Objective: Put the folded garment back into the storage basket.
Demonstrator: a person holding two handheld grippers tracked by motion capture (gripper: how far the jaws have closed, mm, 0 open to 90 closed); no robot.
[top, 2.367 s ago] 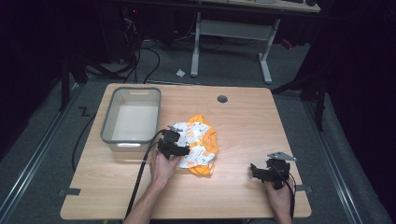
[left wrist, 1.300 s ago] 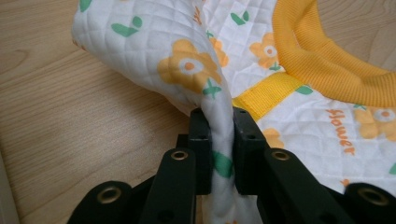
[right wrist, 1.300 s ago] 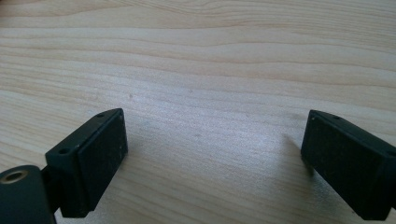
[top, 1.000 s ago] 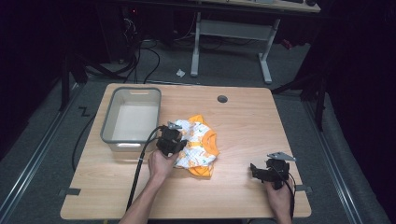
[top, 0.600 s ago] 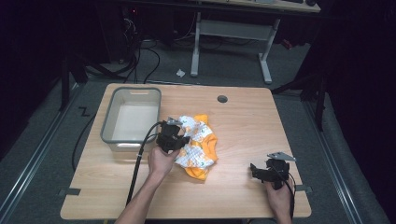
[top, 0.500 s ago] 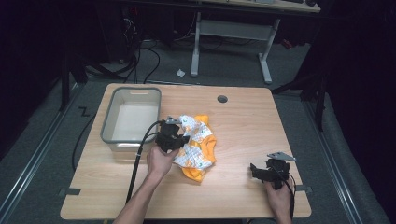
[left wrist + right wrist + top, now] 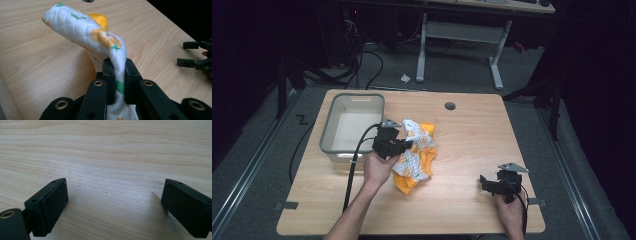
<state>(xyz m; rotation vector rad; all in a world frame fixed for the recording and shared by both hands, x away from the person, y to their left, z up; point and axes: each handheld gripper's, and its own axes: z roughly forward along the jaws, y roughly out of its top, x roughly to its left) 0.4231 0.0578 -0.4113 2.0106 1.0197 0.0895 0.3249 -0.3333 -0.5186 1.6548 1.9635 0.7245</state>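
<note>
Two hand-held grippers are at the bottom of the high view. At lower right, the right hand-held gripper (image 7: 493,184) rests on the wooden surface (image 7: 472,135) with its jaws wide apart. Near the centre, the left hand-held gripper (image 7: 404,145) is clamped on the white and orange cloth (image 7: 417,155). Farther, at upper left, stands a grey bin (image 7: 353,122).
</note>
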